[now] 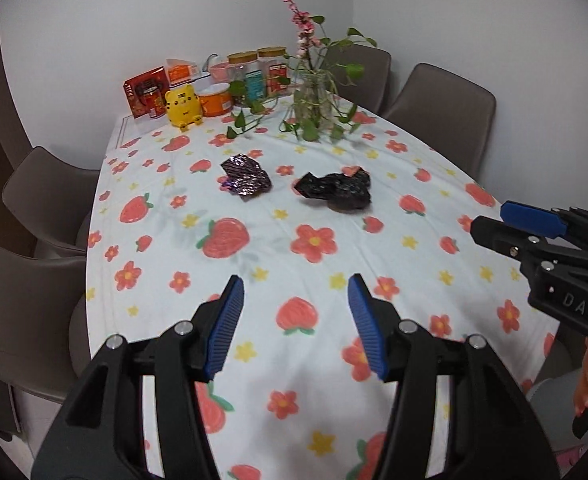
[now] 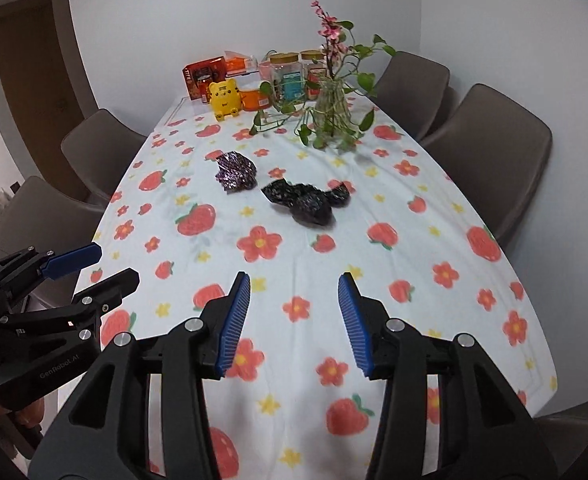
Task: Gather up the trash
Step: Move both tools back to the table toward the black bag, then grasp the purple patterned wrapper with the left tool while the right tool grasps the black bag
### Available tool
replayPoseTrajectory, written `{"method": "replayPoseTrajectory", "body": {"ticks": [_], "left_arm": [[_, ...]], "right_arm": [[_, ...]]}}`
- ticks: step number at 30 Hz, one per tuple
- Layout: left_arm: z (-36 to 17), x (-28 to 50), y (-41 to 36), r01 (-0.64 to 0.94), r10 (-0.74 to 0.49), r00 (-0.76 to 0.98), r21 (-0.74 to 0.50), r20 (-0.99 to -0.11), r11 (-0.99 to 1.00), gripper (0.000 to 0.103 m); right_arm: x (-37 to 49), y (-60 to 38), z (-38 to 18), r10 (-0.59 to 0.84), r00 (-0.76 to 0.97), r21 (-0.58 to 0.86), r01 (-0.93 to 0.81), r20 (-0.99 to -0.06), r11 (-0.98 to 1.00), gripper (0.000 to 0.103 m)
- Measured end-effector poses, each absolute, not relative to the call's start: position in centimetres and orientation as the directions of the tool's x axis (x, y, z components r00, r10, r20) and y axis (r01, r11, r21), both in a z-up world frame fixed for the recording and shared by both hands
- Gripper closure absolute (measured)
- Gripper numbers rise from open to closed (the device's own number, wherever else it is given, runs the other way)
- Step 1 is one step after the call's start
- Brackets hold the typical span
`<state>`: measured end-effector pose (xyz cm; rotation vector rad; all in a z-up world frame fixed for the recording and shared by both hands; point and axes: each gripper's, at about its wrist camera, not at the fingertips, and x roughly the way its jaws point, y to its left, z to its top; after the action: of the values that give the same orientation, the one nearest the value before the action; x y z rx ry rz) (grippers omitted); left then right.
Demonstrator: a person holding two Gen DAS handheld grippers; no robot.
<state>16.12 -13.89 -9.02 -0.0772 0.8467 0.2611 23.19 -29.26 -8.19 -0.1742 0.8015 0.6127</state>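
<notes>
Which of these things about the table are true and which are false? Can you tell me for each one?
1. Two crumpled wrappers lie on the tablecloth: a purple wrapper and a black wrapper. True.
2. The left gripper is holding the purple wrapper. False: its jaws are open and empty, with both wrappers farther along the table.
3. A yellow toy stands at the far end of the table. True.
4. The vase with plants has tipped over. False: it stands upright.
5. The right gripper is shut. False: its jaws stand apart with nothing between them.
</notes>
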Motion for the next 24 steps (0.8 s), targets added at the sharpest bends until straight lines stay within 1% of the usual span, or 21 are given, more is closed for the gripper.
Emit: {"method": "replayPoseTrajectory", "body": {"ticks": [5, 11, 19, 24], "left_arm": [[-9.6, 19.5, -9.6, -0.301, 0.207, 0.625, 0.012, -0.753, 0.954, 0.048], [-11.7, 24.2, -6.9, -0.32, 0.197, 0.612, -0.013, -0.766, 0.947, 0.048], [-16.8, 30.7, -5.1, -0.314, 0.196, 0.565, 0.011, -0.801, 0.949, 0.048], [-19.7, 33.9, -4.2, -0.324, 0.202, 0.537, 0.021, -0.819, 0.946, 0.048]], "right_arm": [[27.1, -24.5, -8.9, 0.438, 0.532, 0.058, -0.586, -0.724, 0.808, 0.059], [32.4, -21.3, -11.6, 0.404, 0.529, 0.035, -0.575, -0.746, 0.817, 0.059], [39.2, -19.2, -18.1, 0.354, 0.479, 0.04, -0.549, -0.803, 0.835, 0.059], [41.6, -17.9, -22.2, 0.337, 0.435, 0.049, -0.551, -0.835, 0.833, 0.058]]}}
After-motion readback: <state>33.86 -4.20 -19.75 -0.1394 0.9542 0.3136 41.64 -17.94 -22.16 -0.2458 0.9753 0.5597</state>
